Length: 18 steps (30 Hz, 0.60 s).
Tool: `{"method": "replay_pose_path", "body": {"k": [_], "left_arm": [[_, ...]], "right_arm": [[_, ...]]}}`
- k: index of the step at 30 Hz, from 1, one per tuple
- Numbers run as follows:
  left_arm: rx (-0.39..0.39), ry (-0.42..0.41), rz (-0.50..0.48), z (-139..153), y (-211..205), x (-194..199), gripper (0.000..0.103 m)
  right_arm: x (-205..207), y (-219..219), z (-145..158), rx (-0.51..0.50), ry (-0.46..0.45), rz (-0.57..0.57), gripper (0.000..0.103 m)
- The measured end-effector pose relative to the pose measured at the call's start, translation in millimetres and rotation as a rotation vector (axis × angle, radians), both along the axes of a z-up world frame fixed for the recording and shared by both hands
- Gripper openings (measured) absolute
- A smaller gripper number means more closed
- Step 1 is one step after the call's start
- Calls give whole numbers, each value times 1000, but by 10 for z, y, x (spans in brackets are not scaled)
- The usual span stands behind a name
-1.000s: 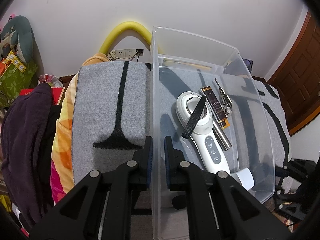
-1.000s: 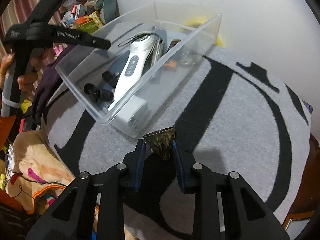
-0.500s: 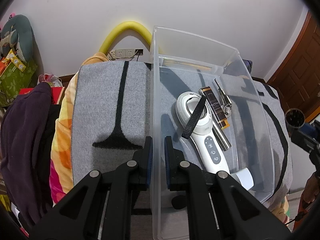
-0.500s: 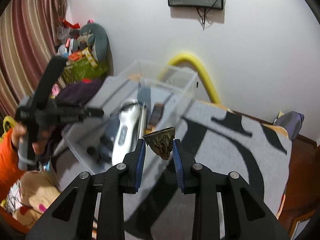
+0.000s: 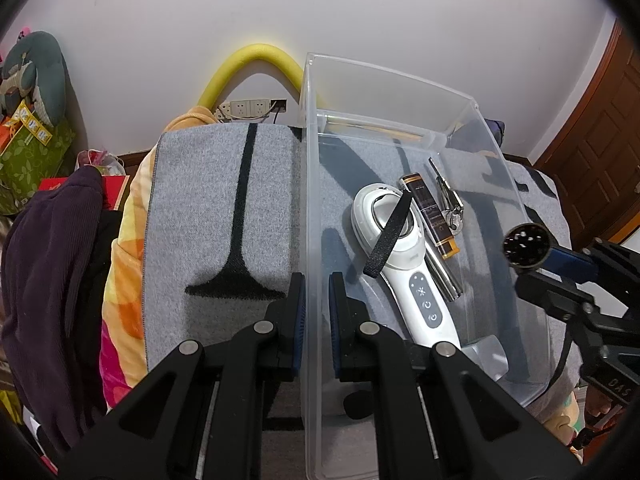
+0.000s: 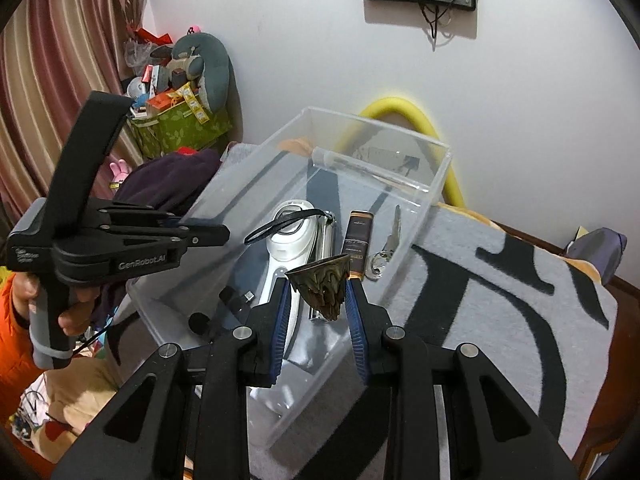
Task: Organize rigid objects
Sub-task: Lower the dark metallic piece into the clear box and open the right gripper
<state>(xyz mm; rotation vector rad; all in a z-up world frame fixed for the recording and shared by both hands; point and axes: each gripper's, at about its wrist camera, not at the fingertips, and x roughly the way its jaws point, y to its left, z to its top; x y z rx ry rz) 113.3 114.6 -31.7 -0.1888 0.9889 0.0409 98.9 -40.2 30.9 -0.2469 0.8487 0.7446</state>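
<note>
A clear plastic bin [image 5: 400, 76] [image 6: 376, 126] sits on a grey blanket with black lines. In it lie a white handheld device [image 5: 404, 264] [image 6: 286, 242], a silver tube [image 5: 442, 276], a dark brown tube [image 5: 430, 216] [image 6: 356, 240] and keys [image 5: 450, 204] [image 6: 386, 256]. My left gripper [image 5: 316, 292] is shut on the bin's left wall; it also shows in the right wrist view [image 6: 200, 236]. My right gripper [image 6: 318, 300] is shut on a small dark conical cup [image 6: 320, 290] [image 5: 526, 246], held above the bin's right side.
A yellow foam tube [image 5: 256, 64] arches against the white wall behind the bin. Dark clothing [image 5: 48, 280] and colourful bedding lie to the left. Plush toys and a green bag [image 6: 180, 120] stand in the corner. A wooden door [image 5: 600, 136] is on the right.
My right gripper has lifted the cup from the blanket and carried it up over the bin's right side. My left gripper stays shut on the bin wall.
</note>
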Motion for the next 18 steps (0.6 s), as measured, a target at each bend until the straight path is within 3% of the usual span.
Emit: {"method": "replay_pose_path", "body": {"k": [3,8,18], "left_arm": [[1,0,0,0,0,0,9],[-2,0,-2,-1,0,6,9],[19,-47,0,164,41,-61,9]], "right_arm": [[23,43,-28,-21,4,3,27],[45,42,-5,-2,14,5,41],[-84,-35,126,23,-19,3,43]]}}
